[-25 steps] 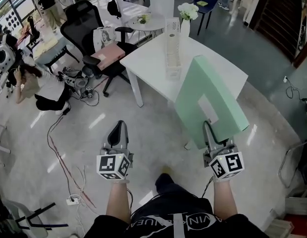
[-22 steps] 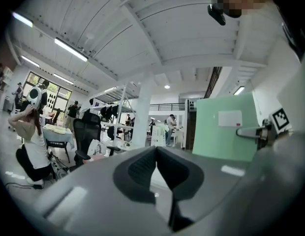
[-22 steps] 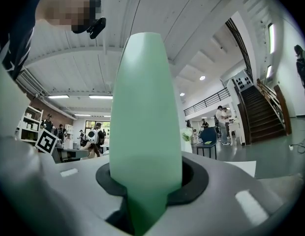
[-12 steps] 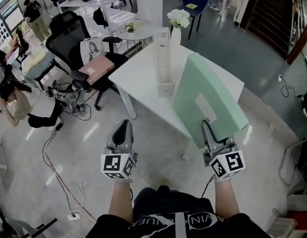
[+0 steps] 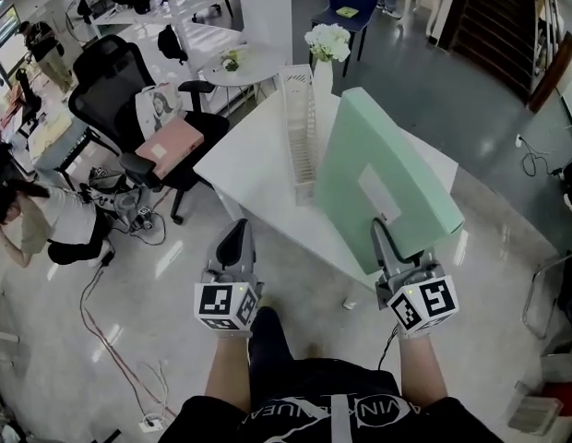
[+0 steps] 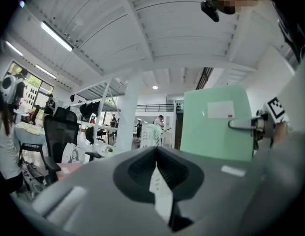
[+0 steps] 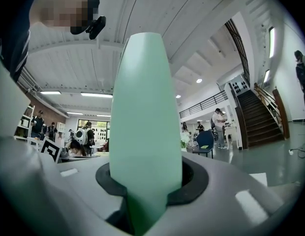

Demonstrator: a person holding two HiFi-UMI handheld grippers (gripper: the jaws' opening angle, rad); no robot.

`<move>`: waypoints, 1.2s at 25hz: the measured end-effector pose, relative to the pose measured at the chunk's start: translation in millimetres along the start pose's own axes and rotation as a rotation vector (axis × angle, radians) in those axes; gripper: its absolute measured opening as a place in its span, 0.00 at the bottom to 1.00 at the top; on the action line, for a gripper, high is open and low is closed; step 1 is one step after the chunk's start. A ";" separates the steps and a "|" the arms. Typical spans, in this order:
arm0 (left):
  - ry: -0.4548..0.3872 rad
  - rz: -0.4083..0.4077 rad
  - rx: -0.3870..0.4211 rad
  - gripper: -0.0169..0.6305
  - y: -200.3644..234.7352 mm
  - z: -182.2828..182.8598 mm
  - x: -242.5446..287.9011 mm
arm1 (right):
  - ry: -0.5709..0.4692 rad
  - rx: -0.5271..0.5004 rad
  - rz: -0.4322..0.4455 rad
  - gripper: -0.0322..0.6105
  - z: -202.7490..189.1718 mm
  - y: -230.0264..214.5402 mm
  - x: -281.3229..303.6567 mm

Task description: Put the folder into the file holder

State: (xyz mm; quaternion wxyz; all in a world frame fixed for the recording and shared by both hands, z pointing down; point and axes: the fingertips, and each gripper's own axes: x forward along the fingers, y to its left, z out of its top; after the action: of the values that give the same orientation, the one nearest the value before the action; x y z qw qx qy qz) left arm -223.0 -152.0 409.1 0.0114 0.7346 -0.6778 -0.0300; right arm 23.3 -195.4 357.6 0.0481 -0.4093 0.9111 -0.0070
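A large mint-green folder with a white label stands upright on its edge, and my right gripper is shut on its lower corner. In the right gripper view the folder rises out of the jaws and fills the middle. The white mesh file holder stands on the white table, just left of the folder and ahead of it. My left gripper is shut and holds nothing, level with the right one and short of the table's near edge. The left gripper view shows the folder at the right and the file holder far ahead.
A vase of white flowers stands behind the file holder. A black office chair with a pink pad is left of the table, with a small round table behind it. A crouching person and floor cables are at the left.
Both grippers have come forward towards the table, which now lies closer and lower in the head view. The folder stays in the right gripper's jaws, now beside the file holder.
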 end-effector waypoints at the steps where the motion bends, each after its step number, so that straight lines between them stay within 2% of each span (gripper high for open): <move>1: -0.002 -0.015 0.004 0.03 4.8 1.8 14.0 | -0.003 0.002 -0.008 0.31 3.3 -1.1 11.2; 12: 0.025 -0.150 0.011 0.03 55.6 16.2 141.5 | -0.026 0.009 -0.073 0.31 31.5 -16.8 131.9; 24: 0.059 -0.264 0.013 0.03 78.0 8.1 216.7 | -0.005 -0.014 -0.167 0.31 31.3 -19.6 208.7; 30: 0.070 -0.315 0.015 0.03 84.8 4.1 240.5 | -0.006 -0.016 -0.187 0.31 29.8 -16.3 236.6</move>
State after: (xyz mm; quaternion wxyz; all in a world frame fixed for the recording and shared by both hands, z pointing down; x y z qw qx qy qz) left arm -288.5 -398.4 402.9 0.0249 0.8323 -0.5537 -0.0006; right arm -118.0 -382.0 309.4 0.0468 -0.4930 0.8688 -0.0027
